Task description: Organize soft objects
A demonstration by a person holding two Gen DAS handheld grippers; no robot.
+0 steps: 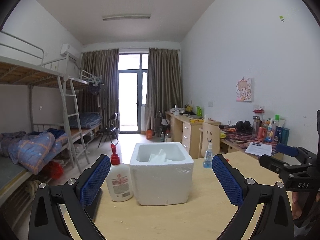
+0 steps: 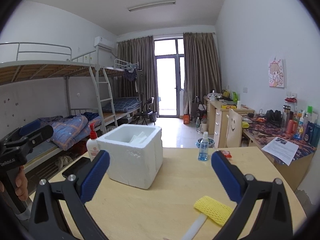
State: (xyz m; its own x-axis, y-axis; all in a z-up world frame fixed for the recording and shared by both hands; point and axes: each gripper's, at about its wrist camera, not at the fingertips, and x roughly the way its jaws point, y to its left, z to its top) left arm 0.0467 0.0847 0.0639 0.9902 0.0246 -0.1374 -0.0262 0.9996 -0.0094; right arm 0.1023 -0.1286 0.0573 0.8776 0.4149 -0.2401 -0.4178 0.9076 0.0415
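Observation:
A white foam box [image 1: 163, 177] stands open on the wooden table [image 1: 180, 220], with white soft foam pieces [image 1: 159, 157] inside it. It also shows in the right wrist view [image 2: 133, 156]. A yellow foam net sleeve [image 2: 213, 210] lies flat on the table [image 2: 160, 210] near the front, just left of my right gripper's right finger, with a white strip [image 2: 195, 228] beside it. My left gripper [image 1: 161, 177] is open and empty, in front of the box. My right gripper [image 2: 160, 169] is open and empty, above the table right of the box.
A white lotion bottle with a red pump [image 1: 119, 180] stands left of the box. A small blue spray bottle [image 2: 203, 150] stands right of it, with a red wrapper [image 2: 226, 153] nearby. A dark phone [image 2: 77, 167] lies at the table's left edge. Bunk beds at left, cluttered desks at right.

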